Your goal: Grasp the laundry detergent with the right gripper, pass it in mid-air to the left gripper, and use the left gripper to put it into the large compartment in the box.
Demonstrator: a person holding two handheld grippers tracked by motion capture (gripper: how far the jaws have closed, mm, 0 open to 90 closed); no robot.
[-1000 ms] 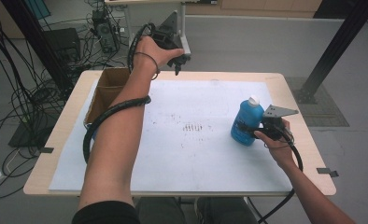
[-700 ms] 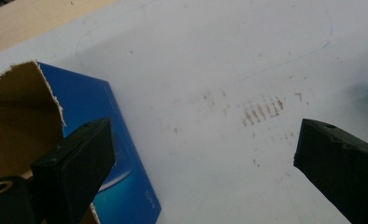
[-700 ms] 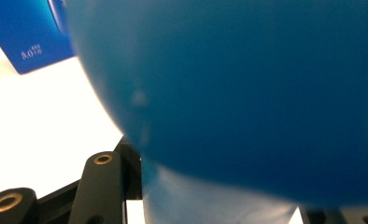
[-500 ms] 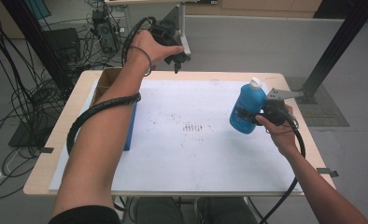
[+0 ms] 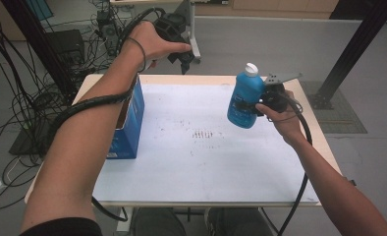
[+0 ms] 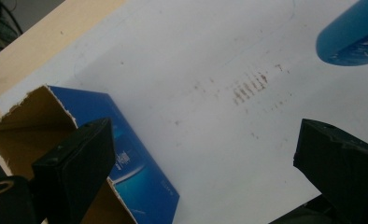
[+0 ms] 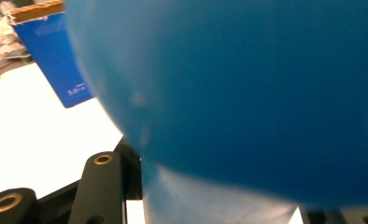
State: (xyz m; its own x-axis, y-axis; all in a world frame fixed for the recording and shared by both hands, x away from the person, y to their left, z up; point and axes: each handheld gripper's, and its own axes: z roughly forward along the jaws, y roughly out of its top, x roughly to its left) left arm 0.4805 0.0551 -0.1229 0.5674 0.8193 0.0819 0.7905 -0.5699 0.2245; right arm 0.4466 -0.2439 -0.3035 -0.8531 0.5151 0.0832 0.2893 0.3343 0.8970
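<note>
A blue bottle [image 5: 244,98] with a white cap hangs upright above the right side of the table, and my right gripper [image 5: 260,105] is shut on its body from the right. In the right gripper view the bottle [image 7: 247,93] looms close between the jaws. An open blue cardboard box [image 5: 130,118] stands at the table's left edge. My left gripper [image 5: 184,61] is raised over the far edge and points down. In the left gripper view its jaws stand wide apart with nothing between them, above the box [image 6: 140,177] and the bottle's base [image 6: 350,42].
A white sheet [image 5: 206,167] covers the wooden table, with faint brown marks [image 5: 201,133] at its middle. Cables and equipment [image 5: 59,44] crowd the floor at the left. A black post [image 5: 353,49] rises at the far right.
My right gripper has lifted the bottle off the table and carried it up and slightly left. The left gripper has risen a little over the far edge.
</note>
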